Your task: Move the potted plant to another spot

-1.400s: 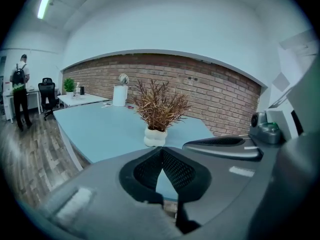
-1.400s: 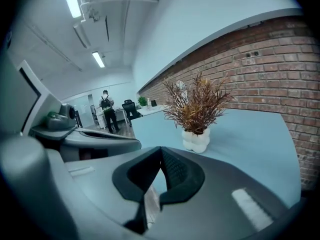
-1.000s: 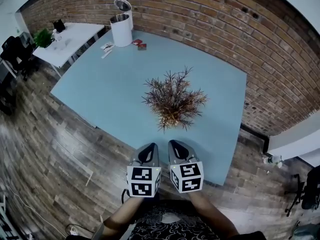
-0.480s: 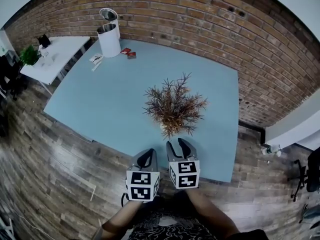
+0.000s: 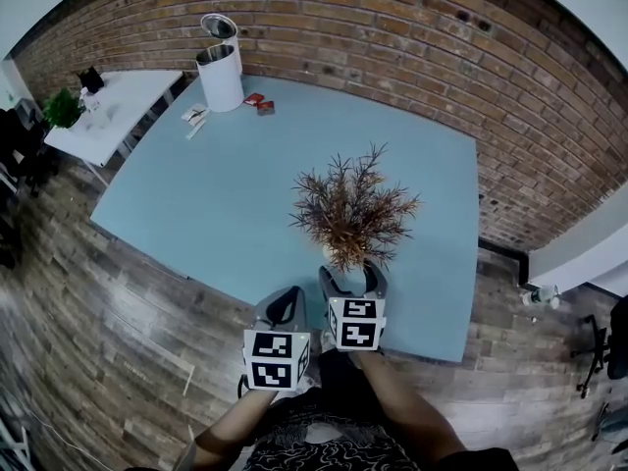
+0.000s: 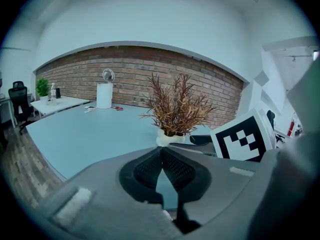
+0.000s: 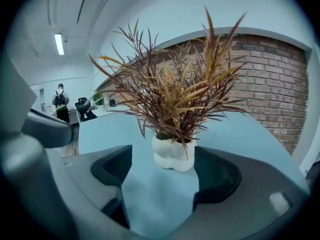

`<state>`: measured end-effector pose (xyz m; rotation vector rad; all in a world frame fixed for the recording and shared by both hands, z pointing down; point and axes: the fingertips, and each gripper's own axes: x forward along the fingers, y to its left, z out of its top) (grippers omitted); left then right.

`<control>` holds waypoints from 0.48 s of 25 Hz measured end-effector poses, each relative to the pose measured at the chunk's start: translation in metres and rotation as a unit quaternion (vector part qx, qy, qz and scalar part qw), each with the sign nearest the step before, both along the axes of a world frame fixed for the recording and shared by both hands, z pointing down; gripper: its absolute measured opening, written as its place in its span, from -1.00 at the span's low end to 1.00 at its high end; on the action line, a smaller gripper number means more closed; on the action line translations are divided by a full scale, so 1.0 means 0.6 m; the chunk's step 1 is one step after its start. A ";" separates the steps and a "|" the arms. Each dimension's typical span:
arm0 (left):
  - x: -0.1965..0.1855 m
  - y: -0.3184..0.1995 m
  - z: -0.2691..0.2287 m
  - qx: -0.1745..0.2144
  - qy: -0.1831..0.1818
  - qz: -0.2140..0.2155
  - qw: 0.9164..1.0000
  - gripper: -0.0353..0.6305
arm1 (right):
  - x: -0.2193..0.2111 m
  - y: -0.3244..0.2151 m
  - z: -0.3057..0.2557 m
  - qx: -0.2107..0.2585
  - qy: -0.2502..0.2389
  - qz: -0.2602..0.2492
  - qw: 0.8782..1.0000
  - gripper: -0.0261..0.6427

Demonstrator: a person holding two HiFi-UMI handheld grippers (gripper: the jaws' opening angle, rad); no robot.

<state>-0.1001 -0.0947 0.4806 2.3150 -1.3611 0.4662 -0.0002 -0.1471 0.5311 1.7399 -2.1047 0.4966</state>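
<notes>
Pale blue tabletop [image 5: 196, 194] carries the potted plant [image 5: 351, 209] close to its near edge, a spray of dry russet leaves rising from a lumpy white pot [image 7: 173, 155] that stands upright on the surface. The right gripper [image 5: 351, 271] is lined up on it from the person's side. Its jaws are opening, and in the right gripper view the pot sits in the gap just ahead of the two dark pads, with bare table showing on either side, so nothing presses on it yet. The left gripper [image 5: 285, 307] hangs back beside its partner near the table edge, with its jaws drawn together tip to tip and nothing in them. It looks to have no part in this step. As for progress, the job seems barely begun: the approach is about made, but the plant is neither gripped nor lifted. What is left is nearly all of it — ease the jaws around the pot, close on it, raise it without tipping the top-heavy foliage, and set it down elsewhere on the table. There is plenty of free surface out toward the brick wall [image 5: 412, 27] and the white canister [image 5: 221, 67] at the far corner.
</notes>
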 end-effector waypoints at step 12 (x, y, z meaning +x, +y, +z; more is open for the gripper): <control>0.002 -0.053 0.005 -0.002 -0.009 0.003 1.000 -0.91 | -0.001 -0.060 0.023 -0.021 -0.001 0.021 1.000 0.43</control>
